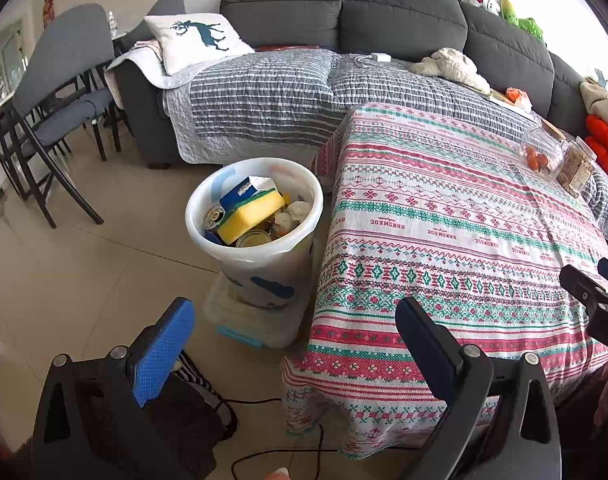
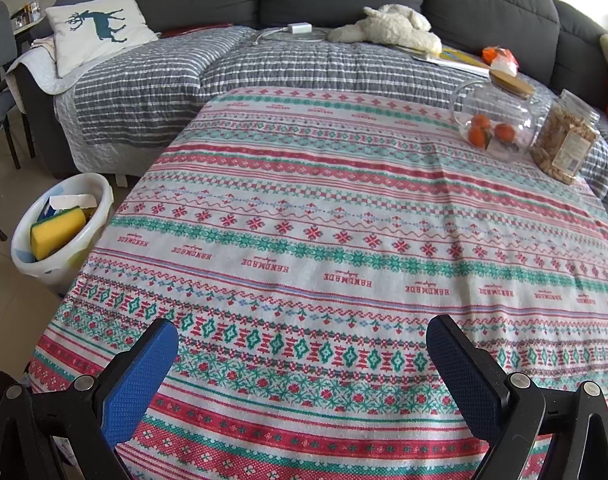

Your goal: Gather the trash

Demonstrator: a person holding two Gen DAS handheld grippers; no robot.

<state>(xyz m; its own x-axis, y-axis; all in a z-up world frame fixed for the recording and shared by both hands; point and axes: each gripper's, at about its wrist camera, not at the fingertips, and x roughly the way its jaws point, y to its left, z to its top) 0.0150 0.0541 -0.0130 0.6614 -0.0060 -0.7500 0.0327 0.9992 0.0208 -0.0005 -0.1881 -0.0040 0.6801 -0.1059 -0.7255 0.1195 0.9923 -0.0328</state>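
Off to the left on the tiled floor, the round white plastic bin (image 1: 254, 216) stands just beside the table, holding a yellow-and-green sponge (image 1: 251, 216), tins and what looks like crumpled paper. The left gripper (image 1: 292, 340) hangs wide, empty. Over the red-and-green patterned tablecloth (image 2: 323, 240), the right gripper (image 2: 302, 354) gapes too, holding nothing.

Left tongs (image 1: 294, 336): two black fingers with blue pads (image 1: 162, 350), spread wide apart, nothing between them, pointing forward and downward.
Right tongs (image 2: 302, 364): same build, blue pads (image 2: 138, 384) facing inward, spread wide, nothing held; its tip also shows at the right edge of the left wrist view.
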